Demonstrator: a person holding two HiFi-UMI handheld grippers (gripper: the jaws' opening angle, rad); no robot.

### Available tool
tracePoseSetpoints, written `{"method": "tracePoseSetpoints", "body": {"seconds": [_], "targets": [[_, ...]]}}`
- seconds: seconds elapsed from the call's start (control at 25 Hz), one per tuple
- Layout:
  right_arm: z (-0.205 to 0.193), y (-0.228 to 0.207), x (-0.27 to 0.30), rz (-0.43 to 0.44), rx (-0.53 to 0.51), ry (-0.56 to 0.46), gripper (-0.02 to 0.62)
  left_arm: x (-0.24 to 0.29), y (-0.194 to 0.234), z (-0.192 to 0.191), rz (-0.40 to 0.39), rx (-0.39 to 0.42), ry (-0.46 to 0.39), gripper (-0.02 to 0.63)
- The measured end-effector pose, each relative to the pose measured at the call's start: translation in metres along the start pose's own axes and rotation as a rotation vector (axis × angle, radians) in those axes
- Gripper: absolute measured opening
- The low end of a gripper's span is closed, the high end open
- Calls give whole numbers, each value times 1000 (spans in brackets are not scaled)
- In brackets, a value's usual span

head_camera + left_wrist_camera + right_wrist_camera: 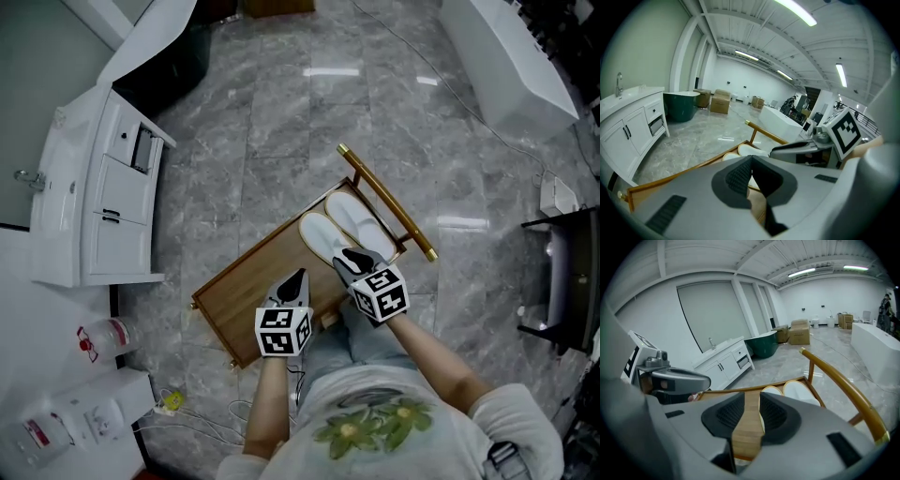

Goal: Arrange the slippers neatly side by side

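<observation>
Head view, slippers: two white slippers (343, 228) are seen lying side by side, touching, at the far end of a low wooden rack (251, 279) on the marble floor (281, 112), just beside its brass rail (386, 202).
Head view, grippers: the left gripper (299, 277) is held over the near part of the rack; the right gripper (355, 256) is held at the heels of the slippers.
Head view, surroundings: a white vanity cabinet (98, 202) is set well apart at the left.
Left gripper view, jaws: the left gripper (751, 161) is shown closed, pad against pad, with nothing held.
Left gripper view, slippers: the slippers (749, 150) are seen just beyond the jaws, on the rack (670, 180), with the right gripper (801, 148) beside them.
Right gripper view, jaws: the right gripper (752, 416) is shown parted and empty; only the rack (749, 427) is seen through the gap.
Right gripper view, slippers: the pair (799, 391) is framed ahead, against the rail (839, 380).
</observation>
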State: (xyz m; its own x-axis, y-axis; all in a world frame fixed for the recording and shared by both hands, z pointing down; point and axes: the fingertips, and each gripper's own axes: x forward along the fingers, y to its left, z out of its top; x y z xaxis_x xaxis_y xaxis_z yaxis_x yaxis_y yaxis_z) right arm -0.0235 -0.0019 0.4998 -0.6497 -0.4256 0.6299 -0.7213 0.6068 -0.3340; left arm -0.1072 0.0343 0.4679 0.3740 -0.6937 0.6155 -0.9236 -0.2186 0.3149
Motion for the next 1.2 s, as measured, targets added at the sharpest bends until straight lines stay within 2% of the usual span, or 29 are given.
{"method": "tracePoseSetpoints", "body": {"seconds": [0.24,0.48,0.88,1.2], "targets": [[15,6,-33,5,-16,-63,8,-18,-20,24,-32,-20,-74,15],[23,25,-62,29,-50,-107,6,-32,-42,30,-52,23,-109,15],[16,47,-99,35,-77,-126,5,-57,-75,27,-84,71,-157,15],[12,63,-108,35,-103,-133,5,-75,-83,21,-86,93,-173,15]]}}
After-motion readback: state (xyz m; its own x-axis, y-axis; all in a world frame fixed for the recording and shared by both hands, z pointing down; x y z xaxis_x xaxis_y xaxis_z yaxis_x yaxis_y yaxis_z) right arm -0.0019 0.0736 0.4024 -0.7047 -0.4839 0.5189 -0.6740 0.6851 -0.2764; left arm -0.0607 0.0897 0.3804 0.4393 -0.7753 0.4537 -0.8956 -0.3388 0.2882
